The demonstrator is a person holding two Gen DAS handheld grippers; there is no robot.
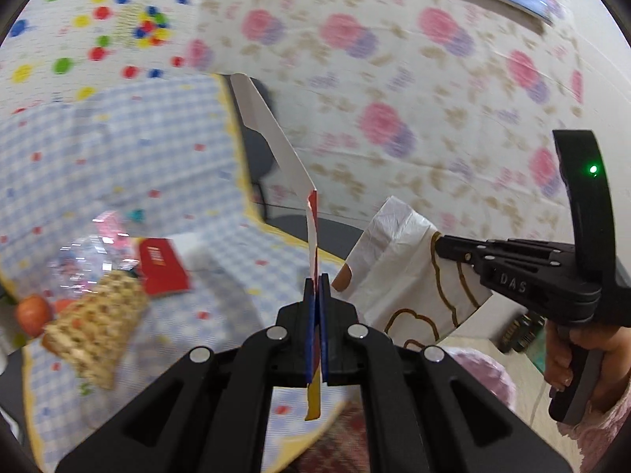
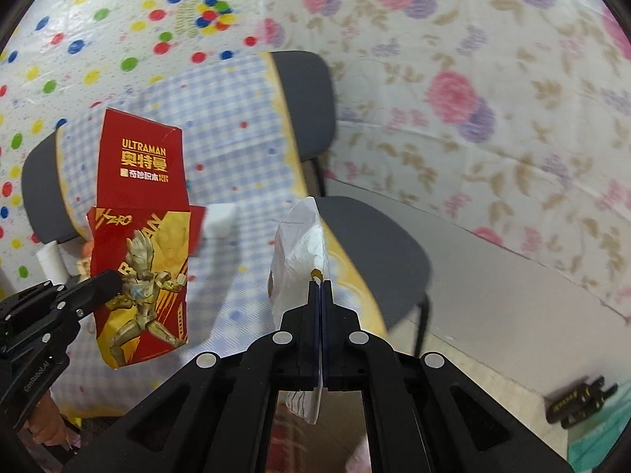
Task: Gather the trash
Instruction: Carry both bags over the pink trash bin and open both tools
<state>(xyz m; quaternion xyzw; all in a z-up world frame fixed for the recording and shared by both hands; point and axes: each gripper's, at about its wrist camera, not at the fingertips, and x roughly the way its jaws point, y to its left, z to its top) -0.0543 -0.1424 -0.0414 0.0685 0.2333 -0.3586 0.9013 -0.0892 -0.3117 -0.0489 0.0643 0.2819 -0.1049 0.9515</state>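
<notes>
My left gripper (image 1: pixel 315 280) is shut on a flattened red and gold Ultraman carton (image 1: pixel 276 138), seen edge-on in the left wrist view and face-on in the right wrist view (image 2: pixel 142 236), held up in the air. My right gripper (image 2: pixel 320 284) is shut on the edge of a white plastic bag (image 2: pixel 299 252) with brown cartoon outlines; it also shows in the left wrist view (image 1: pixel 406 276), just right of the carton. More trash lies on the checked cloth: a red card piece (image 1: pixel 163 266), a crinkled clear wrapper (image 1: pixel 86 260) and a grain-bar-like item (image 1: pixel 98 327).
A blue checked cloth (image 1: pixel 118 157) covers two grey chairs (image 2: pixel 366 228). Floral (image 1: pixel 394 79) and dotted sheets (image 2: pixel 98 19) hang behind. An orange fruit (image 1: pixel 33 311) lies at the cloth's left edge. A black object (image 2: pixel 579 400) lies on the floor at the right.
</notes>
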